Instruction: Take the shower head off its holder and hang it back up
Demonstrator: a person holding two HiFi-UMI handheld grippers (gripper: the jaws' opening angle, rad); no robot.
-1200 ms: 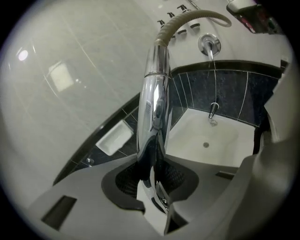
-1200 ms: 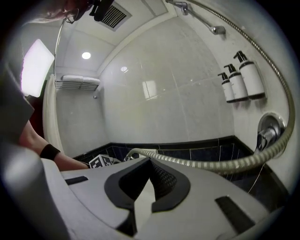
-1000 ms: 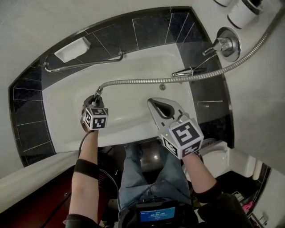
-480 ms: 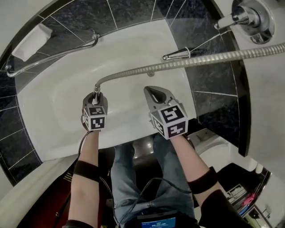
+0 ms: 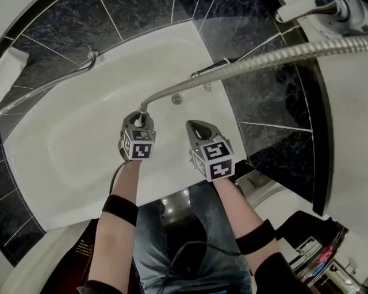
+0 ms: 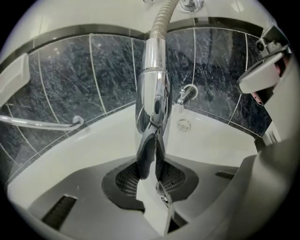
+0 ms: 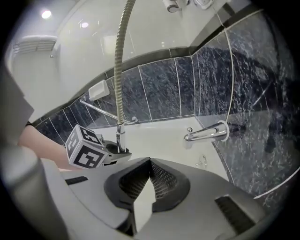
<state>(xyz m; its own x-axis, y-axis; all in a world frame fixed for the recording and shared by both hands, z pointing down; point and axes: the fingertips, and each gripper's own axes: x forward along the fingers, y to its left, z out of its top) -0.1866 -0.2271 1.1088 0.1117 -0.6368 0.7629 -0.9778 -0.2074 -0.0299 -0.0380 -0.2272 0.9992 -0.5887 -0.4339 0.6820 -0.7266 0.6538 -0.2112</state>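
My left gripper (image 5: 138, 119) is shut on the chrome shower head handle (image 6: 152, 98), which stands up between its pads (image 6: 146, 159). The ribbed metal hose (image 5: 247, 64) runs from the handle up to the right wall. In the right gripper view the same hose (image 7: 119, 70) rises from the left gripper's marker cube (image 7: 84, 148). The spray end of the shower head is hidden by the gripper. My right gripper (image 5: 194, 124) hangs just to the right, shut and holding nothing (image 7: 149, 165). Both are over the white bathtub (image 5: 75, 149). No holder is in view.
A chrome tub spout (image 5: 210, 68) juts from the dark tiled surround at the tub's far end, with an overflow fitting (image 5: 177, 99) below it. A grab rail (image 5: 57, 77) runs along the left wall. The mixer valve (image 5: 336, 8) sits top right.
Both grippers have sunk lower over the tub. The left one, still gripping the shower handle, has drawn closer to the right one, and the hose has followed.
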